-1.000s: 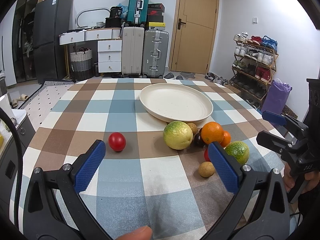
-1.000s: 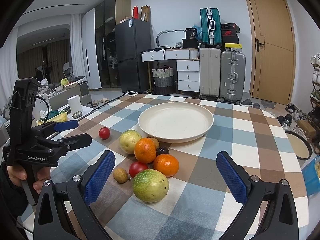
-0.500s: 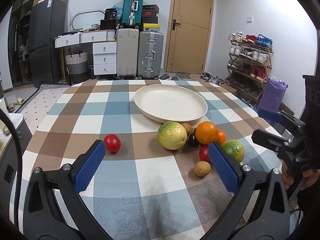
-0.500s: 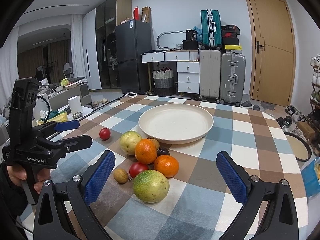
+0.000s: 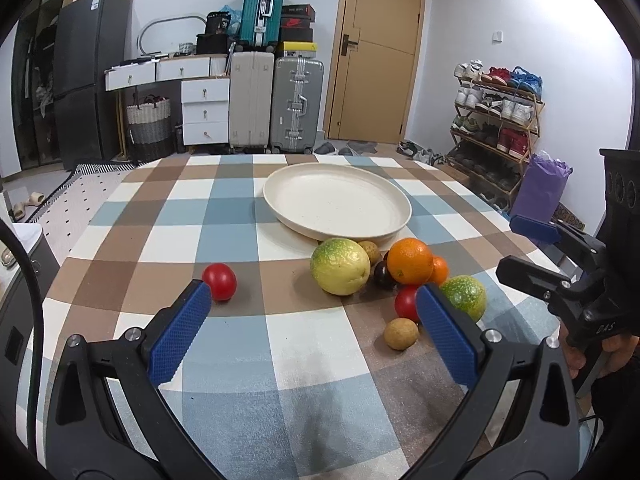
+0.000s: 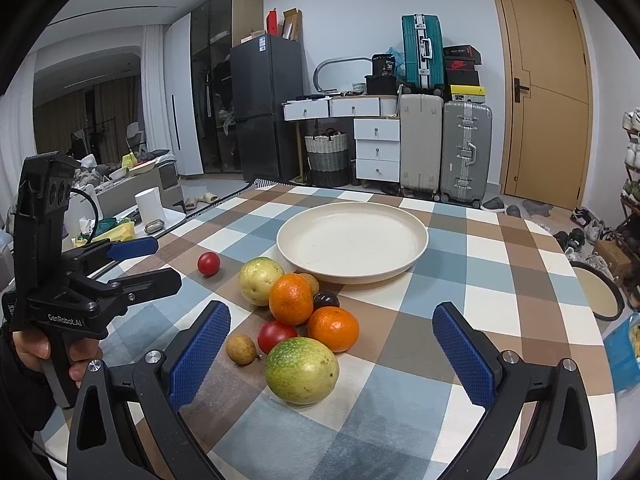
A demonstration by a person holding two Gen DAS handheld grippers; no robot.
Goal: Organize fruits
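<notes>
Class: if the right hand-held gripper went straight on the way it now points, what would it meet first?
Probably the large green-yellow round fruit, nearest in front of the open right hand-held gripper; depth is uncertain.

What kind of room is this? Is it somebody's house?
Most likely a lived-in home, perhaps a dining area by the entrance. A shoe rack stands near the wooden door, suitcases are stacked by the wall, and a checked tablecloth holds the fruit.
</notes>
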